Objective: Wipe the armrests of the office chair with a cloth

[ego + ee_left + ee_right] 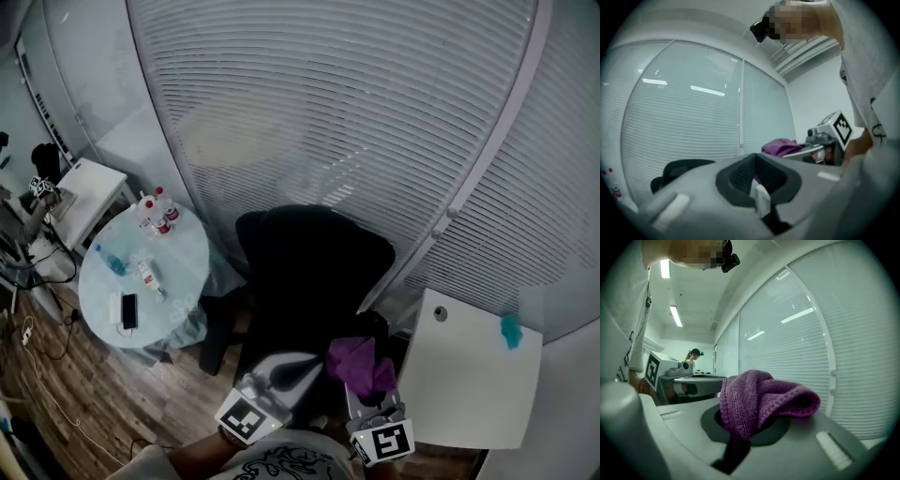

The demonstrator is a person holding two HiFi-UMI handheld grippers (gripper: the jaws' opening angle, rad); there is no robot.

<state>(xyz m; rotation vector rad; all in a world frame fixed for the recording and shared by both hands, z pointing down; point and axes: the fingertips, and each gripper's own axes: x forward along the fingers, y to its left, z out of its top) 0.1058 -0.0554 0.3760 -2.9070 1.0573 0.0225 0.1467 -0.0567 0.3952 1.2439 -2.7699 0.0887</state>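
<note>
In the head view a black office chair (309, 272) stands against the blinds, seen from behind and above. Its left armrest (217, 328) juts out dark beside the round table; the right armrest is hard to make out. My right gripper (373, 401) hovers over the chair's right side, shut on a bunched purple cloth (360, 364). In the right gripper view, the cloth (759, 397) spills over the jaws of that gripper (750, 425). My left gripper (277, 375) is held over the seat, shut with nothing in it. The left gripper view shows my left gripper (757, 177), the chair (679, 169) and the cloth (780, 146).
A round glass table (178, 281) at the left carries bottles (157, 214) and a phone (129, 310). A white square table (469, 380) stands close on the right. Curved blinds (356, 112) wall off the space behind the chair. Cables lie on the wooden floor (56, 384).
</note>
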